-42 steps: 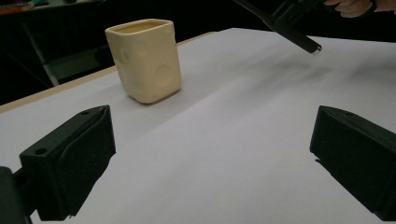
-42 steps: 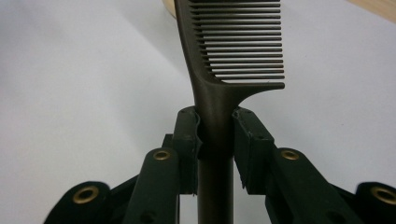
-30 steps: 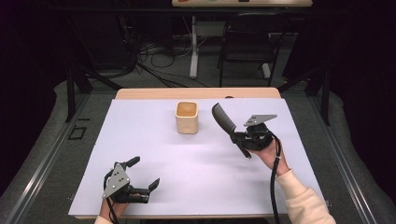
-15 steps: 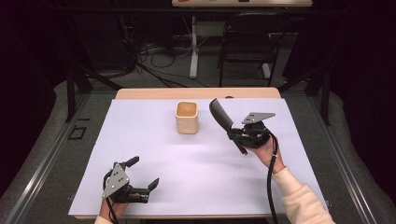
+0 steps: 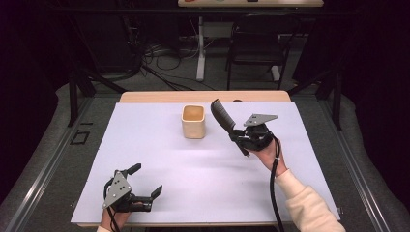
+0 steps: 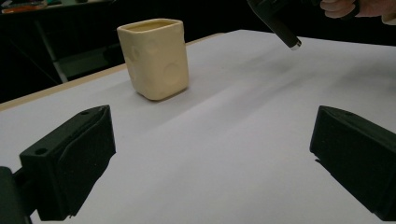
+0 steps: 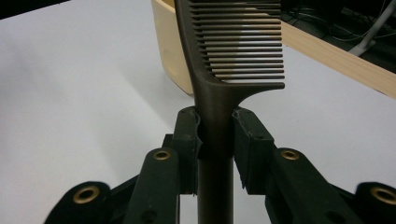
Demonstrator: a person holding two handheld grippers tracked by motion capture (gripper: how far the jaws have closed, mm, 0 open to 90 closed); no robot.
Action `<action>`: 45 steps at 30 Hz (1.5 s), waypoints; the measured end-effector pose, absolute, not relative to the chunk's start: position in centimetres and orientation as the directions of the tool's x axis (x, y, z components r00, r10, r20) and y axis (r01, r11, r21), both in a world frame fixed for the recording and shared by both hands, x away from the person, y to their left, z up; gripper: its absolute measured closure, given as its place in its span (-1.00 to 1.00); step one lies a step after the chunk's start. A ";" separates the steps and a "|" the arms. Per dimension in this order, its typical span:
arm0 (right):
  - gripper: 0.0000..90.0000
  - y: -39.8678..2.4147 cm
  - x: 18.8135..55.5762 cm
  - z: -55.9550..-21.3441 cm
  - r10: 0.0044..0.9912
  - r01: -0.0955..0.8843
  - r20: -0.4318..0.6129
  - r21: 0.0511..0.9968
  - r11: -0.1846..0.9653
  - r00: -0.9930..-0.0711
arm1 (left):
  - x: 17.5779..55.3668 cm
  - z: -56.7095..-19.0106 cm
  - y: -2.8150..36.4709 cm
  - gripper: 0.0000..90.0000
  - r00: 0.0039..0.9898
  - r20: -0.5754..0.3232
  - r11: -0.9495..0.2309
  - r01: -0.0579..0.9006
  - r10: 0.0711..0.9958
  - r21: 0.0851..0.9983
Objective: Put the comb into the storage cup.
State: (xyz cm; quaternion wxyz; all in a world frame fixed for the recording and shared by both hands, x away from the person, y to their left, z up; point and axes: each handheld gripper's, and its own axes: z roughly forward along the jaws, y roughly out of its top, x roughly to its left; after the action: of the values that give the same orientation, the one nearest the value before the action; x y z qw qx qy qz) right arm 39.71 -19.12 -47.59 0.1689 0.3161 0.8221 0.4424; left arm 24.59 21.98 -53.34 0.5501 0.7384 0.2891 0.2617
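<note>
A cream square cup (image 5: 194, 121) stands upright on the white table cover, at the middle of its far half. My right gripper (image 5: 237, 136) is held above the table to the right of the cup, shut on the handle of a dark comb (image 5: 222, 114). The comb's toothed end points up and toward the cup. In the right gripper view both pads clamp the comb (image 7: 219, 70) at its handle, with the cup (image 7: 173, 51) behind it. My left gripper (image 5: 145, 181) rests near the front left edge, open and empty. From the left gripper view the cup (image 6: 154, 58) stands ahead, and the comb's handle tip (image 6: 285, 35) hangs at upper right.
The white cover (image 5: 159, 159) spans nearly the whole table, with a wooden strip (image 5: 154, 96) along the far edge. Beyond the table are a chair (image 5: 256, 43), a desk leg and cables on the floor.
My right gripper with the comb has shifted slightly left toward the cup. The left gripper has not moved.
</note>
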 end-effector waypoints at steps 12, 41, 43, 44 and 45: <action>0.60 -18.8 40.2 -46.7 0.675 0.343 -0.012 0.854 0.390 -0.737 | 24.9 -53.4 21.7 -1.00 0.702 0.072 -0.235 0.139 0.709 0.962; 0.60 -18.0 41.9 -45.1 0.685 0.308 -0.023 0.882 0.357 -0.728 | 25.3 -53.4 21.2 -1.00 0.715 0.077 -0.245 0.134 0.695 0.960; 0.60 -17.9 42.0 -45.0 0.684 0.306 -0.026 0.882 0.359 -0.729 | 25.3 -53.4 21.2 -1.00 0.715 0.077 -0.245 0.135 0.695 0.960; 0.60 -17.8 42.0 -45.0 0.684 0.304 -0.028 0.882 0.360 -0.729 | 25.3 -53.4 21.3 -1.00 0.714 0.079 -0.247 0.133 0.695 0.960; 0.60 -17.7 42.0 -44.9 0.684 0.300 -0.029 0.884 0.358 -0.729 | 25.3 -53.4 21.3 -1.00 0.714 0.079 -0.246 0.133 0.695 0.960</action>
State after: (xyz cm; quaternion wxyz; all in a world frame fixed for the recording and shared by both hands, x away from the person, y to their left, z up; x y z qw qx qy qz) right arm 41.99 -17.71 -44.86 0.2017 0.3079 0.7989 0.4757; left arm 25.32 21.31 -53.40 0.5479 0.7463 0.2774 0.2566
